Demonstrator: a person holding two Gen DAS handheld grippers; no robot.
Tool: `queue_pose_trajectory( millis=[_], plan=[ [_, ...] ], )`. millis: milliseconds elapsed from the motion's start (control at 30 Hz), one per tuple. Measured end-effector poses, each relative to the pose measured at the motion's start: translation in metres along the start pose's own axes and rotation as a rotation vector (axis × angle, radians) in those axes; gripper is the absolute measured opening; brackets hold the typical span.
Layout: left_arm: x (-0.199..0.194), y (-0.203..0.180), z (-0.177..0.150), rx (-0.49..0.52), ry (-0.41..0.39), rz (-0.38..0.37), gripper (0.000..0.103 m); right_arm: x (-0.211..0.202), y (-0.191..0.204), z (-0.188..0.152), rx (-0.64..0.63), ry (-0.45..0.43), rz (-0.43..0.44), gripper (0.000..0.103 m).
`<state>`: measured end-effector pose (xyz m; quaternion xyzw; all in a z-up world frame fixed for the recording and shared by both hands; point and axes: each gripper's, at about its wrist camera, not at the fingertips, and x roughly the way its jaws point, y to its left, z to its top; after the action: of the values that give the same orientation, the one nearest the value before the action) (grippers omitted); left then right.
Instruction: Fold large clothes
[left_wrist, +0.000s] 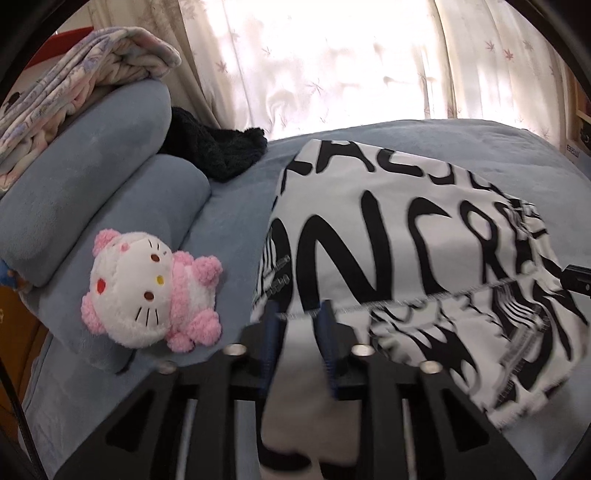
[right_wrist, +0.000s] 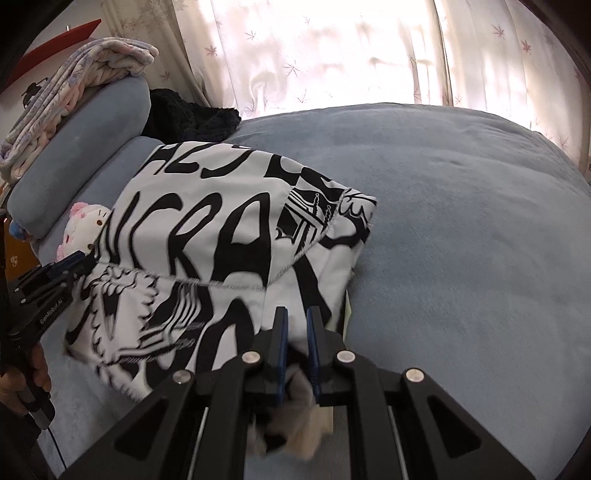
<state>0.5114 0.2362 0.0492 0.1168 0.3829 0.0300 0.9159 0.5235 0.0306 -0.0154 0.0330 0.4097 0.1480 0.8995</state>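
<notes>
A white garment with big black lettering (left_wrist: 388, 229) lies on the blue bed, its near hem lifted and stretched between my two grippers. My left gripper (left_wrist: 300, 314) is shut on the hem's left end, with cloth bunched between the fingers. My right gripper (right_wrist: 295, 317) is shut on the hem's right end, and shows as a black tip at the right edge of the left wrist view (left_wrist: 576, 280). The garment also fills the left middle of the right wrist view (right_wrist: 221, 236), where the left gripper (right_wrist: 79, 264) shows holding the hem.
A pink and white plush cat (left_wrist: 147, 291) lies left of the garment. Blue pillows (left_wrist: 92, 177) with a folded floral blanket (left_wrist: 74, 77) stack at far left. A black fuzzy item (left_wrist: 221, 147) sits behind. Curtains (left_wrist: 351, 55) hang at the back. Blue bedspread (right_wrist: 461, 221) extends right.
</notes>
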Motion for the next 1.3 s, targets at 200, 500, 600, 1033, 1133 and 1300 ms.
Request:
queue_pose_trajectory(
  millis=[200,500,600,1033,1133,1300],
  plan=[
    [-0.049,-0.008,-0.013,-0.005,0.023,0.001,0.053,-0.054,0.002,-0.011,0.01,0.023,-0.014,0.01],
    [-0.158,-0.035,-0.046,0.026,0.027,-0.05,0.081,-0.156,0.004,-0.057,-0.004,0.047,-0.029,0.011],
    [-0.195,-0.045,-0.058,0.053,0.027,-0.045,0.089,-0.193,0.004,-0.072,-0.017,0.044,-0.043,0.016],
    [-0.336,-0.078,-0.12,0.055,0.007,-0.137,0.094,-0.372,-0.003,-0.144,-0.072,-0.033,-0.045,0.043],
    [-0.361,-0.086,-0.137,0.022,-0.019,-0.146,0.098,-0.393,-0.004,-0.165,-0.085,-0.041,-0.047,0.044],
    [-0.391,-0.104,-0.172,-0.046,-0.045,-0.161,0.1,-0.403,-0.01,-0.216,-0.068,-0.058,-0.042,0.044]
  ],
)
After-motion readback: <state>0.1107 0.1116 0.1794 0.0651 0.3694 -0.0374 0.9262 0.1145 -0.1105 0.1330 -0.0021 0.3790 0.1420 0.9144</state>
